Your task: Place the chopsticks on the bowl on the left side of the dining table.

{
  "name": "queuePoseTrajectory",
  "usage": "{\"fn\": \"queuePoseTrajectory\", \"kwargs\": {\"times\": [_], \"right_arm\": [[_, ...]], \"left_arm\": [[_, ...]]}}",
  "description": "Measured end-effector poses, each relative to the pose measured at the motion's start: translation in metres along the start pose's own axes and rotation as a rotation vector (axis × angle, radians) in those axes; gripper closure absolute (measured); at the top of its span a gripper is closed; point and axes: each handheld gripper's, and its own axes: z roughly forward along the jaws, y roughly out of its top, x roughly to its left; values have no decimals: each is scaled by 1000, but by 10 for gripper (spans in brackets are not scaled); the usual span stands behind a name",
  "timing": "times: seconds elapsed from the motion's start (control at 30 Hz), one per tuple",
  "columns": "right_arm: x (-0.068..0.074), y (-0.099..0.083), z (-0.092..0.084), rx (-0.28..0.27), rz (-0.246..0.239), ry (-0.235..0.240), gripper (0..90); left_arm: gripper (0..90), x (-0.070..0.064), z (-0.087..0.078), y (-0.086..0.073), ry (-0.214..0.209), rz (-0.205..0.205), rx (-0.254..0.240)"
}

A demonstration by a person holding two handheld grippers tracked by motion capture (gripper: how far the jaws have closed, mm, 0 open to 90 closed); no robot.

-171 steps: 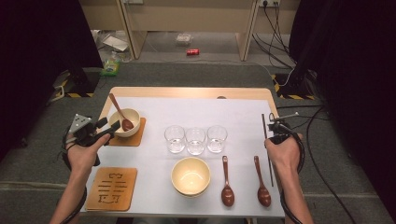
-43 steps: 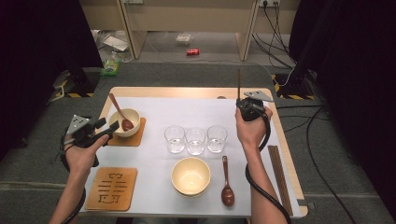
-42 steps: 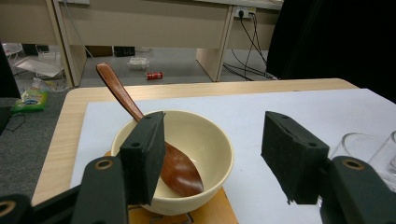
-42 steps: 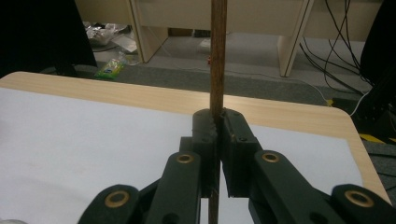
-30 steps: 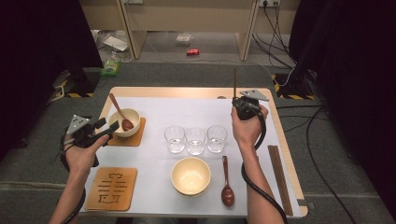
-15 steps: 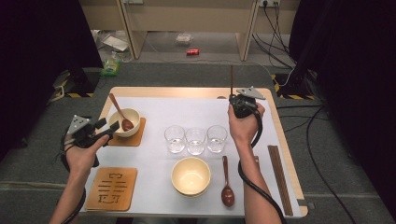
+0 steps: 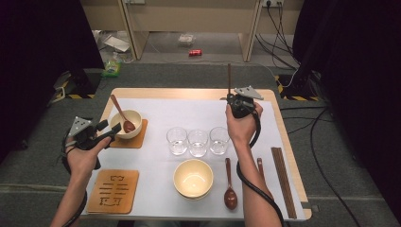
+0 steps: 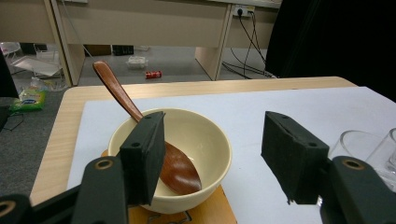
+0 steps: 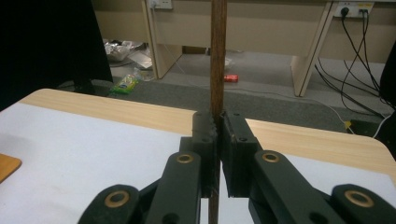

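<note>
While the right gripper (image 7: 230, 98) clamps one slim dark wooden chopstick (image 9: 217, 51) upright over the table's far right, transport is underway; placement needs lowering. The left gripper (image 8: 212, 156) gapes.

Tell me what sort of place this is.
Likely a lab or workshop set up for recording table-setting, not a dining room. A table laid with bowls, glasses and spoons stands on grey carpet, with trailing cables at a wall socket, black curtains alongside and litter on the floor.

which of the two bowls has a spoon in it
The bowl on the wooden coaster, by the left gripper, holds a wooden spoon. The near bowl is empty.
</note>
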Motion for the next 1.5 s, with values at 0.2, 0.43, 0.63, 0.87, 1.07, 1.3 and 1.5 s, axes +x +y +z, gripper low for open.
{"fn": "queuePoseTrajectory", "kwargs": {"times": [0.2, 0.43, 0.63, 0.87, 1.07, 1.3, 1.5], "right_arm": [[5, 2, 2, -7, -2, 11, 848], [12, 4, 5, -20, -5, 32, 848], [17, 7, 7, -30, -9, 49, 849], [23, 7, 11, -33, -1, 74, 849], [29, 4, 14, -40, -4, 97, 849], [36, 4, 17, -39, -8, 115, 848], [43, 5, 17, -45, -9, 134, 848]], "left_arm": [[396, -1, 1, 0, -1, 1, 1], [396, -7, 3, 1, -11, 14, 1], [397, -14, 7, 3, -30, 26, 0], [401, -25, 15, 11, -65, 45, -16], [402, -38, 29, 22, -117, 44, -24], [411, -60, 48, 46, -185, 69, -36], [424, -84, 67, 68, -236, 102, -52]]}}
